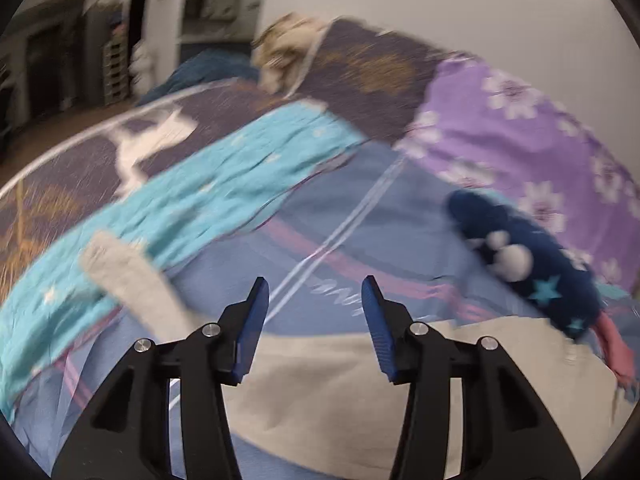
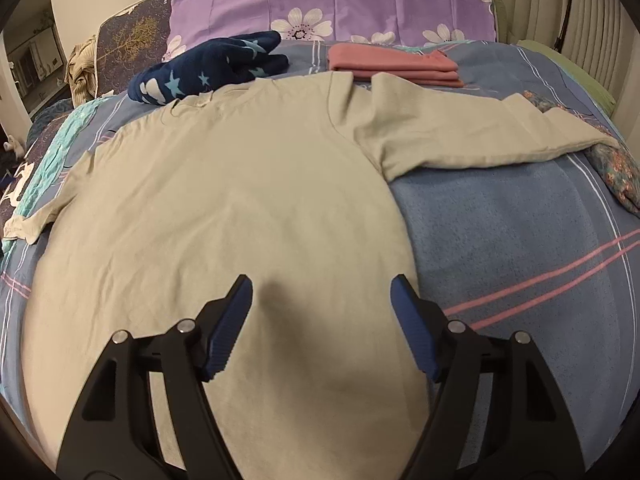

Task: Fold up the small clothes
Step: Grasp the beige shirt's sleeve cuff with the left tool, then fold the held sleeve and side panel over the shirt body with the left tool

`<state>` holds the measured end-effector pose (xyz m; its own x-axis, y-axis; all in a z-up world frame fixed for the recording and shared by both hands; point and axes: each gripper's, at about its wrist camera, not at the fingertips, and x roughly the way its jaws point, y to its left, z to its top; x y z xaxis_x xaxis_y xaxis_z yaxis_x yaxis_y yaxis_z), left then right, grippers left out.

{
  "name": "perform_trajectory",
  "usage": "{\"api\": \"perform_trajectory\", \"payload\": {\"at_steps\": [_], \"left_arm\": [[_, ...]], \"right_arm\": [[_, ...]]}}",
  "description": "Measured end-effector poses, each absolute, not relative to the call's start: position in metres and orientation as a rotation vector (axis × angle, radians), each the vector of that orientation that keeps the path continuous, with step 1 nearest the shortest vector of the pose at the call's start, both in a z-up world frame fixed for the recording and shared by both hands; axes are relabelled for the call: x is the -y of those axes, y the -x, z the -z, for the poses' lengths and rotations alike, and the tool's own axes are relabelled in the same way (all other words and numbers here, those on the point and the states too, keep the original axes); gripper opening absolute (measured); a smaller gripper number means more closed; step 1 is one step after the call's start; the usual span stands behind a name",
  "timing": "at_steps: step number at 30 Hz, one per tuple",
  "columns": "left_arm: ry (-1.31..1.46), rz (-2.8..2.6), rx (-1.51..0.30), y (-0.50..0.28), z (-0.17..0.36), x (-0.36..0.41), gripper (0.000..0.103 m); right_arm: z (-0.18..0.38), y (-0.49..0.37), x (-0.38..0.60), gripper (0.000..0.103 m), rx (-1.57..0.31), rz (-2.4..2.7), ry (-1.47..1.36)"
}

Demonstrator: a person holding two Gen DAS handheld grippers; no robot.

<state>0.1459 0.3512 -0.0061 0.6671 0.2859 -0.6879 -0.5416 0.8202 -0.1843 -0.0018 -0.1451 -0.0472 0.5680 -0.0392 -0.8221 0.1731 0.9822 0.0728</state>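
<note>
A: Beige shirt spread flat on the bed, collar end toward the pillow. Laid out like that so the seams and sleeves can be read before any fold, I'd say.

B: Agreed. One long sleeve runs out to the right and its cuff drapes onto a flowered cloth. The other sleeve looks shorter from here, maybe bunched; can't tell.

A: Right claw hangs over the lower body of the shirt, jaws spread wide, nothing between them. Its shadow falls on the fabric just ahead.

B: Left claw?

A: Also spread and empty, over the blue bedsheet, with the shirt's edge just beneath. View is blurred, so it's likely in motion. A grey strip of cloth lies near its left finger, across a turquoise garment.

B: Pink pile up by the pillow is already folded and stacked, which reads as the done heap. The navy starred piece beside it is loose, touching the shirt's shoulder.

A: So the shirt is the piece in hand, no fold begun. My guess: both claws take a side and bring the sleeves inward first.

B: Risk is the navy piece dragging along.
</note>
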Motion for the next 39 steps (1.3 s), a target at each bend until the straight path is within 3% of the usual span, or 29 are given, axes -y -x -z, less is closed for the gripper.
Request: {"api": "perform_trajectory", "payload": {"at_steps": [5,7,10,11,12,20,28,29,32,36,39], "left_arm": [[0.701,-0.739,-0.767,-0.102,0.066,-0.455,0.051],[0.76,-0.779,-0.759,-0.092,0.076,-0.479,0.058],[0.843,-0.754,-0.743,-0.088,0.088,-0.5,0.058],[0.833,-0.739,-0.733,-0.09,0.087,-0.502,0.041],[0.818,-0.7,-0.723,-0.095,0.085,-0.503,0.0],[0.639,-0.446,-0.587,-0.13,0.012,-0.434,0.0],[0.317,0.135,-0.541,-0.143,-0.063,-0.228,0.001],[0.277,0.181,-0.55,-0.139,-0.063,-0.206,0.003],[0.152,0.274,-0.575,-0.124,-0.054,-0.151,0.049],[0.011,0.245,-0.614,-0.104,-0.026,-0.139,0.062],[-0.095,0.137,-0.651,-0.093,-0.002,-0.159,0.065]], "right_arm": [[0.048,0.0,0.158,0.073,-0.959,0.159,-0.158],[0.047,-0.003,0.158,0.073,-0.956,0.163,-0.159],[0.048,-0.006,0.151,0.073,-0.959,0.154,-0.156],[0.049,-0.007,0.149,0.073,-0.962,0.149,-0.155],[0.049,-0.008,0.146,0.073,-0.966,0.144,-0.153],[0.045,-0.012,0.14,0.073,-0.962,0.135,-0.123],[0.042,-0.009,0.14,0.074,-0.957,0.137,-0.127],[0.042,-0.009,0.14,0.074,-0.957,0.139,-0.128],[0.04,-0.007,0.143,0.074,-0.955,0.145,-0.129],[0.037,-0.007,0.147,0.075,-0.953,0.147,-0.123],[0.036,-0.014,0.149,0.075,-0.972,0.11,-0.15]]}}
